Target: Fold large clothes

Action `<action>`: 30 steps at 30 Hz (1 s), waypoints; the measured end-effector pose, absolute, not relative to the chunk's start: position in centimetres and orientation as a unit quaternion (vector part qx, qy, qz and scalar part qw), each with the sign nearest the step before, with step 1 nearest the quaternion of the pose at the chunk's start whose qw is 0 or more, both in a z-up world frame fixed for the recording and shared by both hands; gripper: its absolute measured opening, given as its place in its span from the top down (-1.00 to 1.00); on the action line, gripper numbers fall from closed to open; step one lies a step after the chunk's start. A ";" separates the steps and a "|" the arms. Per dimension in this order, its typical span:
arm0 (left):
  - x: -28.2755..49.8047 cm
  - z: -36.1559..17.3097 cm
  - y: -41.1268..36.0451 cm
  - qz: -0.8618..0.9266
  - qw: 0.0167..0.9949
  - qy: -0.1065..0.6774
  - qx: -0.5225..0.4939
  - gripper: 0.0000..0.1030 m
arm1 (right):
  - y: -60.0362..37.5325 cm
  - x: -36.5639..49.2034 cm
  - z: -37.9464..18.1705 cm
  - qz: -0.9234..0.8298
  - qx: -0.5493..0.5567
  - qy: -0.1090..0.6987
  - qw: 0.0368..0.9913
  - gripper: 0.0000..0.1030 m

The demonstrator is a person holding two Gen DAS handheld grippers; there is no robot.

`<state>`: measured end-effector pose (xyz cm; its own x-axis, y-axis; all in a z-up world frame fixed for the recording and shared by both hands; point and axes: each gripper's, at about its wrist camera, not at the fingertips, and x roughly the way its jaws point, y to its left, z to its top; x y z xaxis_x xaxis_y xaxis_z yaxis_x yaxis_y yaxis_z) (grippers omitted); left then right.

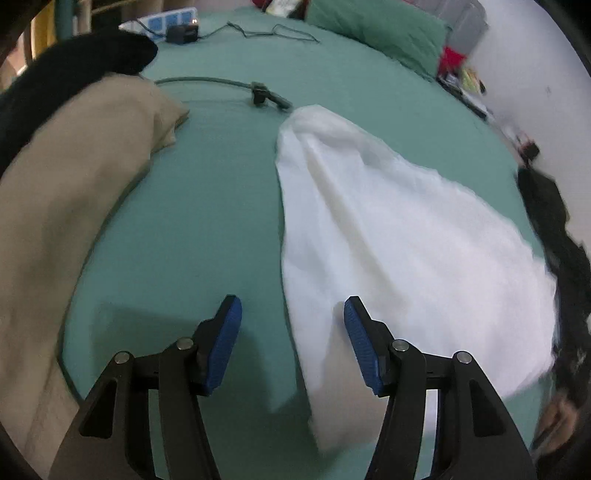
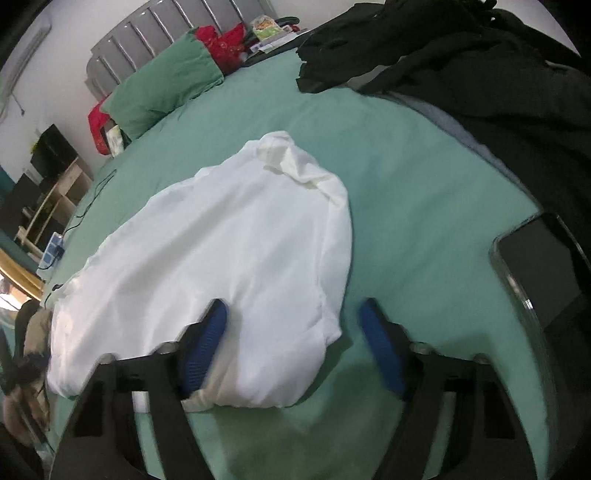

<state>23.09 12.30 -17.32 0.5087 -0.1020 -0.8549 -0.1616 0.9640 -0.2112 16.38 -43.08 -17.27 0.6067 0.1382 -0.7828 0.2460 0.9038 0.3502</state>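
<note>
A white garment (image 1: pixel 406 236) lies spread on the green bed sheet (image 1: pixel 207 221); it also shows in the right wrist view (image 2: pixel 236 251), with a crumpled collar end at its far side. My left gripper (image 1: pixel 291 325) is open above the garment's near left edge, its right finger (image 1: pixel 360 339) over the cloth. My right gripper (image 2: pixel 295 328) is open above the garment's near right corner, holding nothing. The frames are slightly blurred.
A beige garment (image 1: pixel 74 192) and a black one (image 1: pixel 66 74) lie at the left. A black clothes pile (image 2: pixel 480 74) and a phone (image 2: pixel 535 266) lie at the right. A green pillow (image 2: pixel 166 88), cable (image 1: pixel 221 83) and power strip (image 1: pixel 162 22) are at the far side.
</note>
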 end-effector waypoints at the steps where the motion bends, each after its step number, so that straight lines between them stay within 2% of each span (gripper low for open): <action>1: 22.3 -17.4 11.2 0.018 0.865 0.492 -0.100 -0.18 | -42.9 16.4 -17.3 -0.033 0.216 0.442 0.870 0.43; 3: 21.9 -17.5 10.5 0.018 0.865 0.495 -0.086 -0.18 | -43.3 16.4 -17.9 0.002 0.262 0.446 0.856 0.83; 4: 21.7 -17.5 10.3 0.014 0.864 0.495 -0.088 -0.14 | -43.7 16.1 -18.2 0.012 0.287 0.445 0.848 0.85; 5: 21.7 -17.5 10.2 0.001 0.862 0.498 -0.094 0.32 | -43.6 15.7 -18.1 0.015 0.297 0.442 0.846 0.86; 6: 21.8 -17.4 10.2 -0.018 0.860 0.499 -0.102 0.69 | -43.8 15.7 -18.1 0.018 0.306 0.440 0.844 0.87; 7: 21.8 -17.3 10.3 -0.033 0.855 0.504 -0.112 0.90 | -44.0 15.4 -17.9 0.020 0.316 0.435 0.843 0.87; 13: 18.8 -14.5 10.9 -0.012 0.872 0.473 -0.122 0.95 | -45.4 12.6 -14.9 0.019 0.346 0.394 0.851 0.89; 17: 15.8 -12.9 11.3 0.000 0.876 0.463 -0.134 0.96 | -45.4 10.7 -13.9 0.020 0.348 0.397 0.849 0.89; 22: 13.2 -15.1 12.0 0.002 0.862 0.492 -0.123 0.95 | -45.4 9.2 -14.9 0.009 0.340 0.417 0.843 0.89; 25: 13.0 -17.0 12.4 -0.002 0.847 0.512 -0.141 0.94 | -45.2 9.6 -17.1 0.003 0.331 0.455 0.826 0.82; 27: 13.2 -16.6 12.5 0.003 0.851 0.505 -0.145 0.89 | -45.0 9.8 -17.6 -0.001 0.326 0.465 0.823 0.63; 28: 13.4 -16.2 12.5 0.009 0.852 0.503 -0.142 0.70 | -44.8 9.7 -17.5 0.003 0.329 0.459 0.825 0.28; 29: 13.5 -15.9 12.5 0.016 0.857 0.496 -0.139 0.30 | -44.6 9.7 -17.4 0.016 0.343 0.447 0.826 -0.01; 30: 13.5 -15.2 12.5 0.025 0.866 0.481 -0.136 0.08 | -44.4 9.7 -17.3 0.029 0.357 0.437 0.825 -0.33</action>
